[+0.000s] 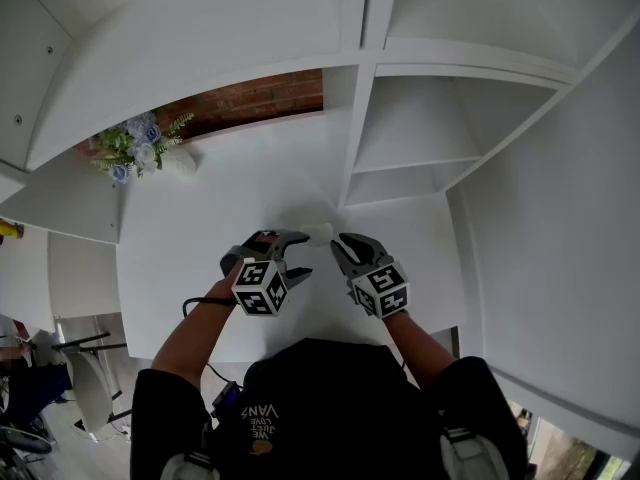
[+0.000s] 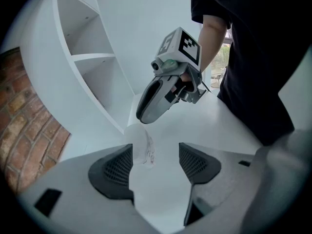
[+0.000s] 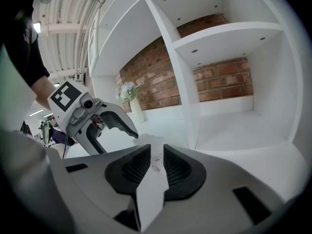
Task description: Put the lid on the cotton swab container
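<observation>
1 container [image 2: 140,143], clamped in right gripper [image 3: 156,150]. Left gripper [image 2: 155,147] jaws apart, container just ahead. 1 shelf divider [image 1: 352,138] beyond right gripper. Bare tabletop [image 1: 190,228] left of left gripper.

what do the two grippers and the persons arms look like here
The left gripper and right gripper both have smooth, light grey, curved bodies, and their fingers carry black ribbed pads. Each is topped by a white cube printed with black square markers. A black cable loops beside the left wrist. The person wears a black short-sleeved shirt, forearms bare.
</observation>
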Tool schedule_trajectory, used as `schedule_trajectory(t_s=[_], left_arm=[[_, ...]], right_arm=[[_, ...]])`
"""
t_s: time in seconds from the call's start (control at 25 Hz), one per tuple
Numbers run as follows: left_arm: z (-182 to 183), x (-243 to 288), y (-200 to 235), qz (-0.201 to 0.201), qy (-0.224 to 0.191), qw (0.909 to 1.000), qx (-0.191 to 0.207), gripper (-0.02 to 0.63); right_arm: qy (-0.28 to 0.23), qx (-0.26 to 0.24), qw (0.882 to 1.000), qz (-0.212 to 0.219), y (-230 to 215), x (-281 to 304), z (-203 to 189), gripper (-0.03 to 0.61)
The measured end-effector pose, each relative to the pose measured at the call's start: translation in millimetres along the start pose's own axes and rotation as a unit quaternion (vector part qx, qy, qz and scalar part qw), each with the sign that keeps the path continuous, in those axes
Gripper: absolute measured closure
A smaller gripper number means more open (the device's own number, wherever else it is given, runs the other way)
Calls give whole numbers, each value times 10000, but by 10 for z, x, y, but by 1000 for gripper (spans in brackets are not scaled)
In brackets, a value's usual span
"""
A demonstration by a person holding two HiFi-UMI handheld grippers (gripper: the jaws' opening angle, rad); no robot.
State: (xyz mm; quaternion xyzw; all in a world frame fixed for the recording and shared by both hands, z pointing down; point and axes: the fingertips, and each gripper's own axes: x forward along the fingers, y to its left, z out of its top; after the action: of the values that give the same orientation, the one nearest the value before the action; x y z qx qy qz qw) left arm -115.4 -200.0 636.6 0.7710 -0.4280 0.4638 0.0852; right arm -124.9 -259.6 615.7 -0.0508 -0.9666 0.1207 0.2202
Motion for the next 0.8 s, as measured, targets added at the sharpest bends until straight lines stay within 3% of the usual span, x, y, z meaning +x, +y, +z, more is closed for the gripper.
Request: schedule_trajectory(t_s=[0.8], left_arm=[[35, -2, 4, 131, -168, 9991, -379, 334]], right_arm=[[-225, 120, 9997, 23, 18, 107, 238, 509]])
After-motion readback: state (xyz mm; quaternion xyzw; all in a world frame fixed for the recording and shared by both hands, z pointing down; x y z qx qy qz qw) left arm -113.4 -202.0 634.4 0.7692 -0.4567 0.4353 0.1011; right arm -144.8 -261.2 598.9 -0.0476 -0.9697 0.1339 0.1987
